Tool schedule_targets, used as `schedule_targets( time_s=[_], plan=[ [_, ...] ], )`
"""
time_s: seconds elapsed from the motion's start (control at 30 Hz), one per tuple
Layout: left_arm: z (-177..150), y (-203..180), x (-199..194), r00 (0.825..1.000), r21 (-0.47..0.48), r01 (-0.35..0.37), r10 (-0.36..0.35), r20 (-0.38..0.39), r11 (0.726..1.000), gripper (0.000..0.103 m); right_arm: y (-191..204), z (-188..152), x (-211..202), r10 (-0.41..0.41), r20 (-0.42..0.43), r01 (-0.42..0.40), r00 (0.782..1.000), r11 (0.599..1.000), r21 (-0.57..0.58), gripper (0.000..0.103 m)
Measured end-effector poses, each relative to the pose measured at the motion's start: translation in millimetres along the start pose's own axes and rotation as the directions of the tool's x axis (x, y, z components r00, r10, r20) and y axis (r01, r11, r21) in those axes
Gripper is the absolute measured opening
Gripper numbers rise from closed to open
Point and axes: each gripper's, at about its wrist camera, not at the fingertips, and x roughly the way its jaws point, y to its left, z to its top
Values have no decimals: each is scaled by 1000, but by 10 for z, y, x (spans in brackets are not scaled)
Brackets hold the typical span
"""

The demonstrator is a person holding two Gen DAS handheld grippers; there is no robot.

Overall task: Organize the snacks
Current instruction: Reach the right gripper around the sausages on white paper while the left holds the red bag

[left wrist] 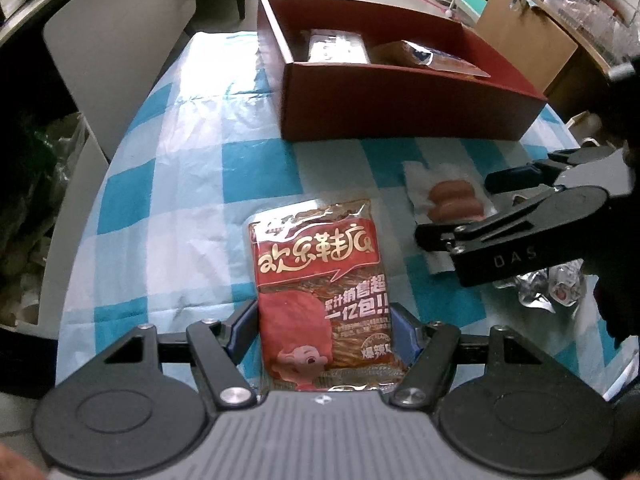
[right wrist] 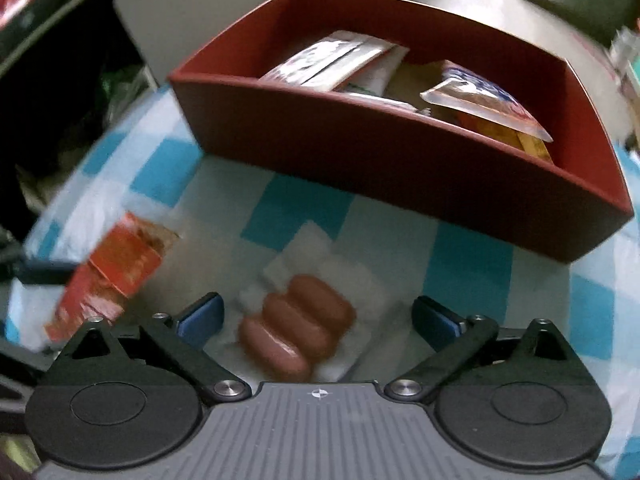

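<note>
A red spicy-snack packet lies on the checked cloth between the fingers of my left gripper, whose pads touch both its edges. It also shows blurred in the right wrist view. A clear pack of three sausages lies between the wide-open fingers of my right gripper, untouched; it also shows in the left wrist view, with the right gripper around it. A dark red box holding several snack packets stands behind; it shows in the right wrist view too.
The table has a blue-and-white checked cloth. A crumpled silver wrapper lies at the right. A grey chair back stands beyond the left edge. Cardboard boxes and shelves are at the back right.
</note>
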Motion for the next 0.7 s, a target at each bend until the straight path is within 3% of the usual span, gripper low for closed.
schedule_targets(
  time_s=[0.1,0.17,0.27,0.33,0.43,0.5,0.53,0.57,0.7],
  plan=[
    [22,50,-31,1000,-32,13,-13,4,999,63,22,-26,-31,-15,15,15,1000,1000,-21,94],
    [41,60,-52,999,-43,31,-31,11,999,63,1,-14,-83,6,33,-6,999,1000,-5,78],
    [45,46,-67,999,-40,35,-35,18,999,63,-92,2,-142,40,39,-42,998,998,56,68],
    [41,39,-65,999,-41,41,-41,15,998,63,-134,-18,-142,41,41,-44,998,996,73,68],
    [41,44,-80,999,-43,46,-45,20,998,63,-117,-43,-162,60,41,-63,997,995,73,82],
    [43,66,-95,998,-48,53,-52,24,997,63,-87,-53,-215,57,50,-58,997,998,31,84],
    [46,76,-97,998,-53,57,-55,24,997,63,-86,-59,-246,53,49,-54,997,998,17,92],
    [50,84,-93,998,-59,59,-58,21,997,63,-102,-76,-273,51,46,-52,998,998,27,96],
    [68,73,-81,997,-73,70,-70,11,995,63,-230,-104,-197,83,46,-90,995,983,163,96]
  ],
)
